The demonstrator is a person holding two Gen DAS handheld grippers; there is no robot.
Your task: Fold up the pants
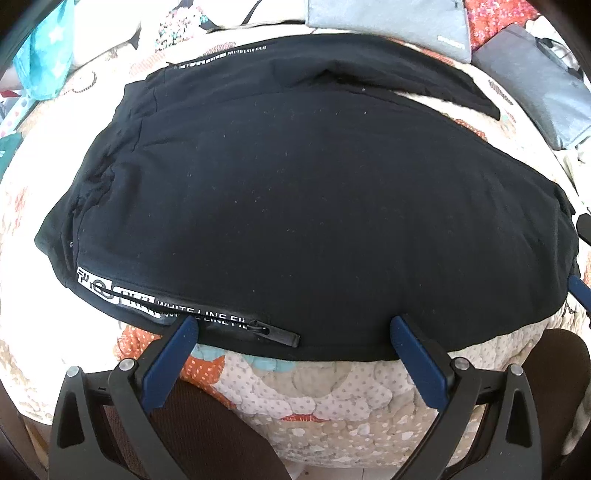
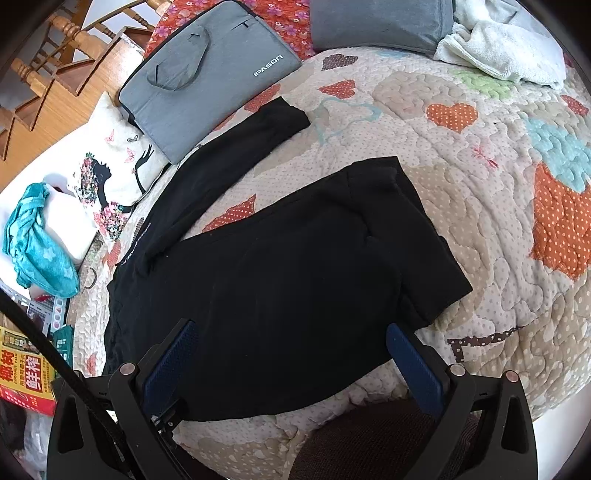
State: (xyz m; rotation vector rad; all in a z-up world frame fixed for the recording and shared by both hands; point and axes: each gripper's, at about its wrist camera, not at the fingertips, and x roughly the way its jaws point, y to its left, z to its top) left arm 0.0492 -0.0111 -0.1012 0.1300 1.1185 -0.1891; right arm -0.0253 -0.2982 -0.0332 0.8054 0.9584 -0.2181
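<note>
Black pants (image 1: 295, 206) lie partly folded on a patchwork quilt (image 1: 332, 398). White lettering and a zipper pull (image 1: 273, 330) run along their near edge. My left gripper (image 1: 293, 328) is open and empty at that near edge, fingertips over the fabric. In the right wrist view the pants (image 2: 280, 273) spread across the quilt (image 2: 480, 184), with one leg (image 2: 229, 155) stretched away to the upper left. My right gripper (image 2: 291, 334) is open and empty over the pants' near edge. A blue fingertip of the right gripper (image 1: 585, 291) shows at the left view's right edge.
A grey laptop bag (image 2: 207, 74) lies beyond the stretched leg, with a second grey bag (image 2: 380, 22) and a white towel (image 2: 506, 51) further back. A printed pillow (image 2: 110, 170) and teal cloth (image 2: 37, 236) lie left. A wooden chair (image 2: 55, 74) stands beyond the bed.
</note>
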